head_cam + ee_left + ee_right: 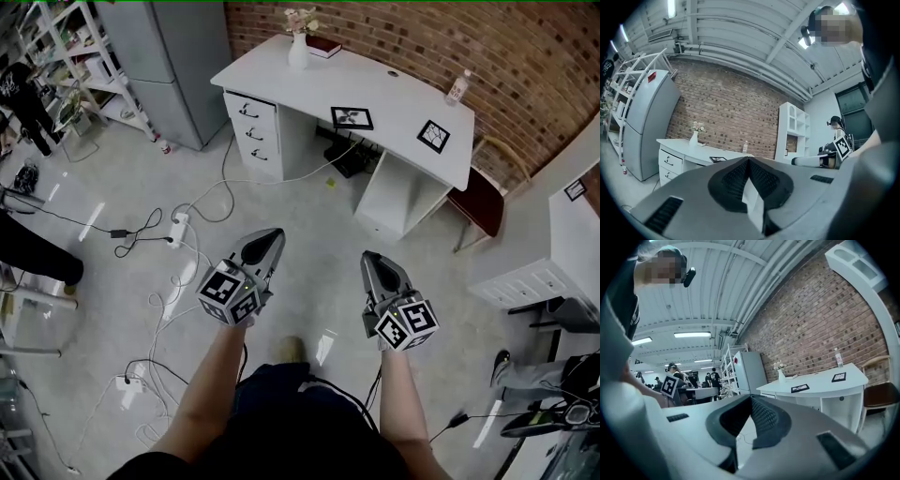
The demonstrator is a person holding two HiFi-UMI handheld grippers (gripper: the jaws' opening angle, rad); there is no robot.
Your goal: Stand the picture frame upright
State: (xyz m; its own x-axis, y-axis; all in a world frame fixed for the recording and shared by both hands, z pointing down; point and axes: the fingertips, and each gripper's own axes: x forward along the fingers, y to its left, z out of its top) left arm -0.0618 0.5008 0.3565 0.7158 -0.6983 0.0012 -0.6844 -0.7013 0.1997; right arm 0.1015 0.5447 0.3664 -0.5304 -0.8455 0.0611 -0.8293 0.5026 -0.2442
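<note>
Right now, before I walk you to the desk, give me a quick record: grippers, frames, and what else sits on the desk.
left gripper: shut, empty, over the floor
right gripper: shut, empty, over the floor
desk: white, ahead, neither gripper touching it
left picture frame: lying flat on the desk
right picture frame: on the desk, tilt unclear
also on desk: vase, book, bottle
floor: cables left of the grippers

On the desk [394, 101] by the brick wall [525, 47]: two picture frames [352, 118] [433, 135], one vase [298, 51], one book [323, 47], one bottle [458, 87]. Alongside, one chair [483, 199], one fridge [173, 56]. Two tools [273, 236] [371, 259].
</note>
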